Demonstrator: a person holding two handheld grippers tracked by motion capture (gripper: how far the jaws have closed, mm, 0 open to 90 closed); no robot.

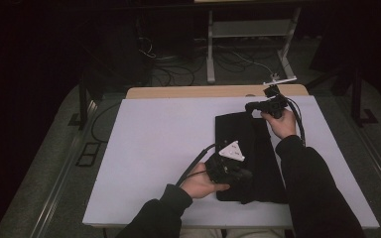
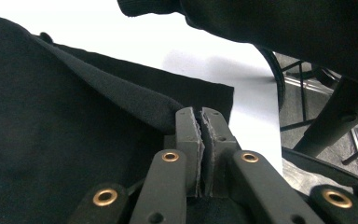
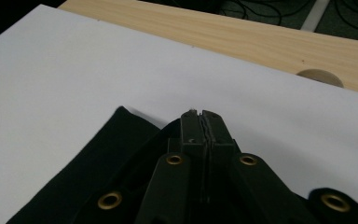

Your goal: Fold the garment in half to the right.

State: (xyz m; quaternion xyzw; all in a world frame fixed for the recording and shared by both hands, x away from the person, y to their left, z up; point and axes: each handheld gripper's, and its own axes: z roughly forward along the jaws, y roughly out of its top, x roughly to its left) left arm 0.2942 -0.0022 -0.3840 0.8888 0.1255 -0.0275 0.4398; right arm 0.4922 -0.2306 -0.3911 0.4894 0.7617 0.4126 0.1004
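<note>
So this is a two-handed fold on a black cloth lying on the white table cover. The left gripper has its jaws pinched tight on a fold of the fabric at the near end; in the left gripper view the cloth edge runs right into the pads and the layer lifts off the rest of the cloth just left of them. The right gripper is doing the same at the far end, jaws clamped narrow with the cloth corner bunched just below and left of its fingertips.

My guess at why it's held like this: grabbing one long edge at both ends keeps it taut, so the layer carries over as a flat panel instead of sagging in the middle. The rest of the cloth stays flat on the cover as the base of the fold.

The bare wooden tabletop sits well beyond the right fingertips.

Labels or writing: none I can read on the cloth, grippers or table
</note>
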